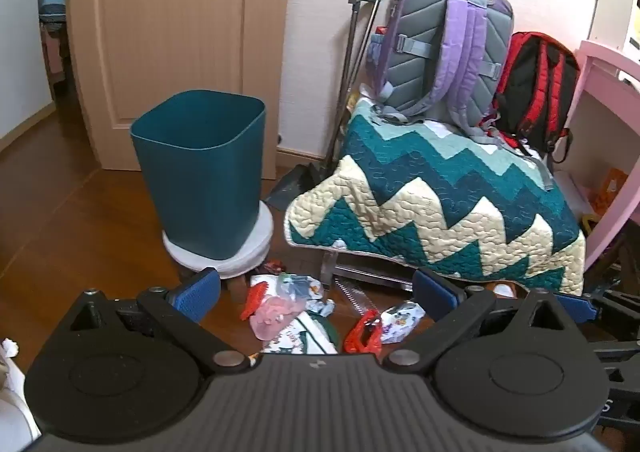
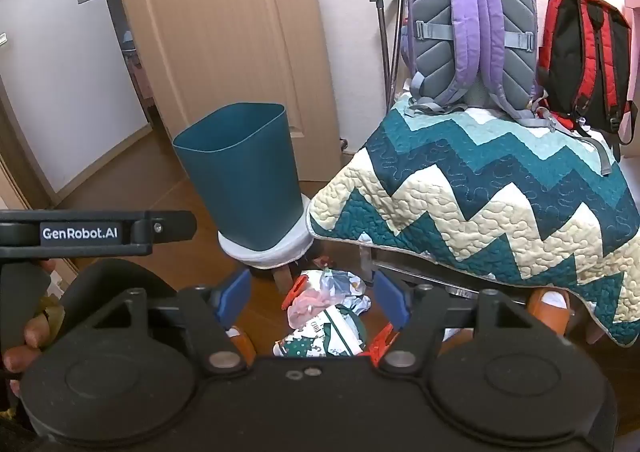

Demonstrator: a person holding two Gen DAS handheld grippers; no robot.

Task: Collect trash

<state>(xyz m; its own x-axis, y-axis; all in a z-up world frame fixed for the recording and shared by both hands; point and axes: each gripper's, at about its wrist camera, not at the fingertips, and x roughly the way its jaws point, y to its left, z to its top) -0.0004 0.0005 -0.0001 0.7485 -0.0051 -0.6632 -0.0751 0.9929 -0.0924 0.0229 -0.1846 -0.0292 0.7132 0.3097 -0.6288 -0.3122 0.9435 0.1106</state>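
A pile of crumpled wrappers and plastic trash (image 1: pixel 292 308) lies on the wooden floor in front of a teal bin (image 1: pixel 204 167). The bin stands on a small white stool (image 1: pixel 224 256). My left gripper (image 1: pixel 316 292) is open and empty, held above the pile. In the right wrist view the same trash pile (image 2: pixel 328 312) lies between the blue pads of my right gripper (image 2: pixel 312 302), which is open and empty above it. The teal bin (image 2: pixel 244 175) stands behind it. More wrappers (image 1: pixel 396 322) lie to the right.
A zigzag quilt (image 1: pixel 440 195) covers a low bench at the right, with a purple backpack (image 1: pixel 444 43) and a red backpack (image 1: pixel 536 87) on it. A dustpan (image 1: pixel 296 179) leans by the wall. A beige door (image 1: pixel 168 31) stands behind the bin. The left gripper's body (image 2: pixel 88 232) shows at left.
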